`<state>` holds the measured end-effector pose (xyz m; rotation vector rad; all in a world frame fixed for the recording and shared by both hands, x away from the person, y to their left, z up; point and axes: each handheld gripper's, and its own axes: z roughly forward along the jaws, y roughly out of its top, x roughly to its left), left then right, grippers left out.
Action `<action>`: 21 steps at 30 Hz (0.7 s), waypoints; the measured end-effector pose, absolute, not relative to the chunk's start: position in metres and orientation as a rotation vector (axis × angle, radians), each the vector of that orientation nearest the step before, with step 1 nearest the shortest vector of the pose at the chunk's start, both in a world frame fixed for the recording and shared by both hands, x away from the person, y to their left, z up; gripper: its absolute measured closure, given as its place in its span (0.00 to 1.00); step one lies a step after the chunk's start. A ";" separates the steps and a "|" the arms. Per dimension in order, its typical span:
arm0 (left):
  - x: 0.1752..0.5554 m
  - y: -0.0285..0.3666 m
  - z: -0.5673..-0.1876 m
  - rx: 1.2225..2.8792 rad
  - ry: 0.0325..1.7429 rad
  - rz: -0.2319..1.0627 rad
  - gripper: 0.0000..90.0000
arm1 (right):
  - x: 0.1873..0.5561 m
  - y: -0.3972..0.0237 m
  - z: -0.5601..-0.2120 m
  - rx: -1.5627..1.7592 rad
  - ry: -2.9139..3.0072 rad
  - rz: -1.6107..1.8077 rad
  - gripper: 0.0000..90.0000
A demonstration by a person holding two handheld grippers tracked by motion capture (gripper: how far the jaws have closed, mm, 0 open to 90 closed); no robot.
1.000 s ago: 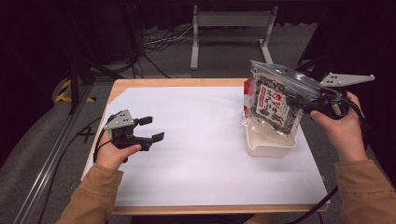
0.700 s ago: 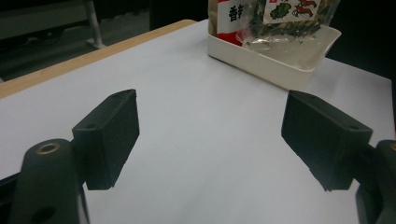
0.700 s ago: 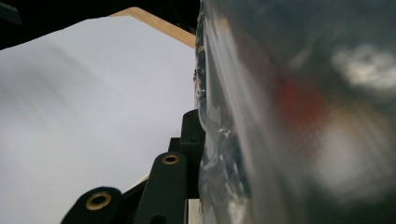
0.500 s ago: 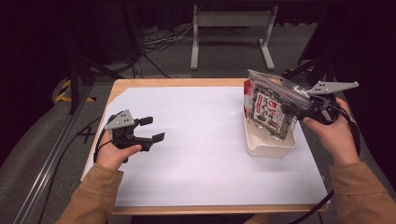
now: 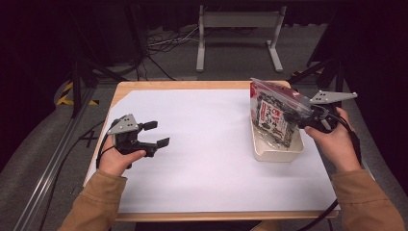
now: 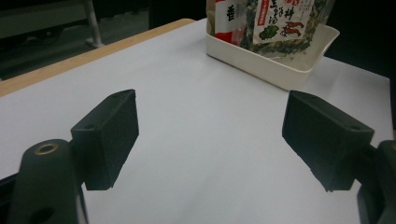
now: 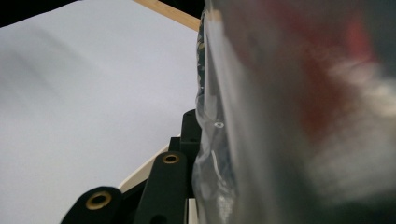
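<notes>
Holding a snack bag (image 5: 275,117) clamped in its jaws, the right gripper (image 5: 308,118) has the bag's bottom inside the white tray (image 5: 279,151), not yet released. Well left of the tray, the left gripper (image 5: 153,134) idles, jaws wide.

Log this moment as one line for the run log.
right gripper: shut on snack bag | bag: bottom in white tray | left gripper: open, idle

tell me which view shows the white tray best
The left gripper view: the white tray shows its whole near wall and flared corner, with the snack bag standing in it. The high view gives the tray small, half covered by the bag. The right gripper view catches a sliver of rim beside the blurred bag.
</notes>
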<state>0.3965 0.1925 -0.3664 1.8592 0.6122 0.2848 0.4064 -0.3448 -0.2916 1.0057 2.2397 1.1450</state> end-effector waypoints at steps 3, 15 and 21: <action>0.397 0.192 -0.367 1.858 0.613 0.286 0.22 | 0.404 -0.349 -0.296 1.005 2.222 1.168 0.84; 0.396 0.193 -0.366 1.856 0.611 0.287 0.22 | 0.400 -0.366 -0.307 1.034 2.170 1.253 0.84; 0.393 0.194 -0.366 1.852 0.612 0.281 0.22 | 0.397 -0.370 -0.303 1.006 2.083 1.287 0.66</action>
